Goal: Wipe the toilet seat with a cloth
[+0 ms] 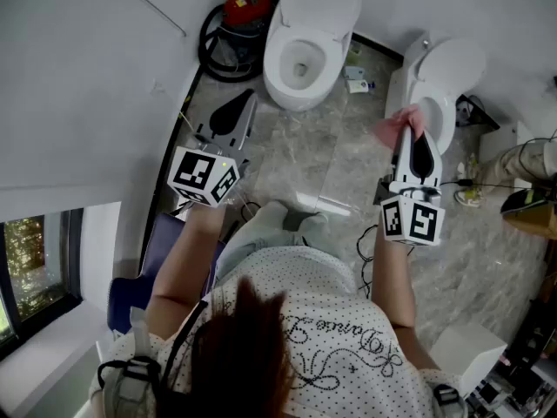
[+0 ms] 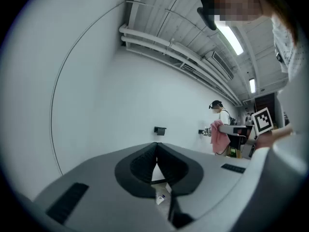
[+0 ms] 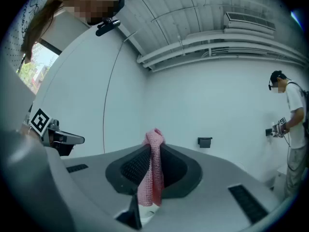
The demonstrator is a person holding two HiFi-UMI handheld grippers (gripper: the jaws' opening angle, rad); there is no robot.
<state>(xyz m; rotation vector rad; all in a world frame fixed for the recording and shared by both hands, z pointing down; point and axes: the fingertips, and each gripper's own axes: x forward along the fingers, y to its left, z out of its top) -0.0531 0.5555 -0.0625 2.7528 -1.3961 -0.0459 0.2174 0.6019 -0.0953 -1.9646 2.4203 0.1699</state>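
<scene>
Right gripper (image 1: 415, 131), white-bodied with black jaws and a marker cube at its rear, is clamped on a pink knitted cloth (image 1: 399, 125); in the right gripper view the right gripper (image 3: 153, 147) pinches the cloth (image 3: 150, 175) upright between its two jaws, a bunched end standing above the tips and the rest hanging down between them. Left gripper (image 1: 244, 101), of the same make, is clenched with nothing in it; in the left gripper view the left gripper (image 2: 155, 150) has its jaw tips meeting, with only a narrow triangular gap behind them.

Head view: the person stands on a grey marbled floor (image 1: 296, 159) with both arms held forward. The cloth lies in line with the near rim of the white toilet on the right (image 1: 454, 66); whether it touches the seat cannot be told. The left gripper points toward a second white toilet at the centre (image 1: 324, 11), lid raised and bowl open, and stays apart from it. A red canister with a coiled black hose (image 1: 237, 20) sits to the left of that centre toilet, against the white wall.

Left gripper view: the cloth (image 2: 220, 135) hangs from the right gripper at the far right; a second person (image 2: 221, 114) stands beyond it. Right gripper view: the same second person (image 3: 292, 124) stands at the right edge; a small black wall fixture (image 3: 205, 141) is mounted on the white wall.
</scene>
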